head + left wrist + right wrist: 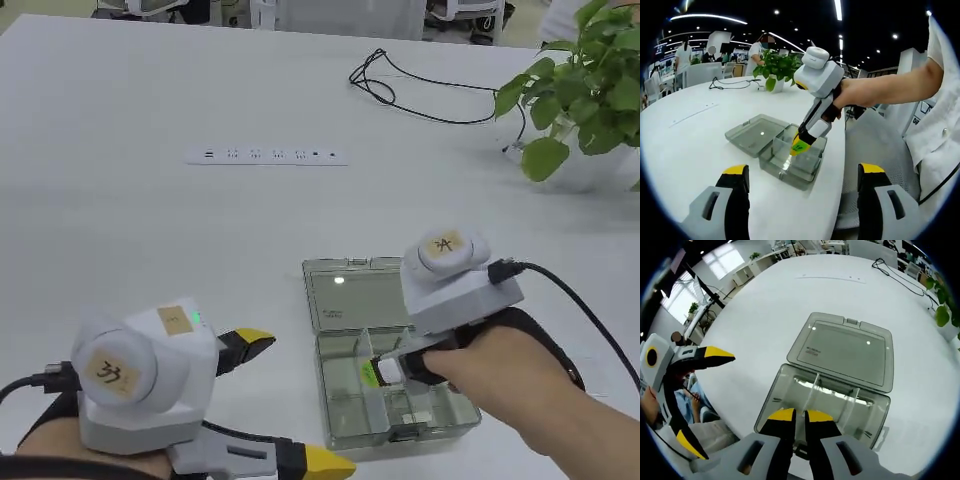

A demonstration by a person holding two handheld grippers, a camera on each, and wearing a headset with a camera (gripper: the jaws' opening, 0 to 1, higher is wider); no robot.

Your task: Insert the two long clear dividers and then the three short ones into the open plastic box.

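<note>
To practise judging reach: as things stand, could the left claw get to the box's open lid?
Probably yes. The left claw is open over bare table beside the box, and the lid lies flat with nothing on it. The right claw is at the box's other half, clear of the lid.

There is one plastic box (350, 300), one power strip (266, 155), one black cable (430, 95) and one potted plant (585, 90). Grippers are two (the left gripper (300, 402) and the right gripper (375, 373)).

White L gripper (292, 400), R gripper (372, 373), yellow-tipped, white shirt (940, 130)
</note>
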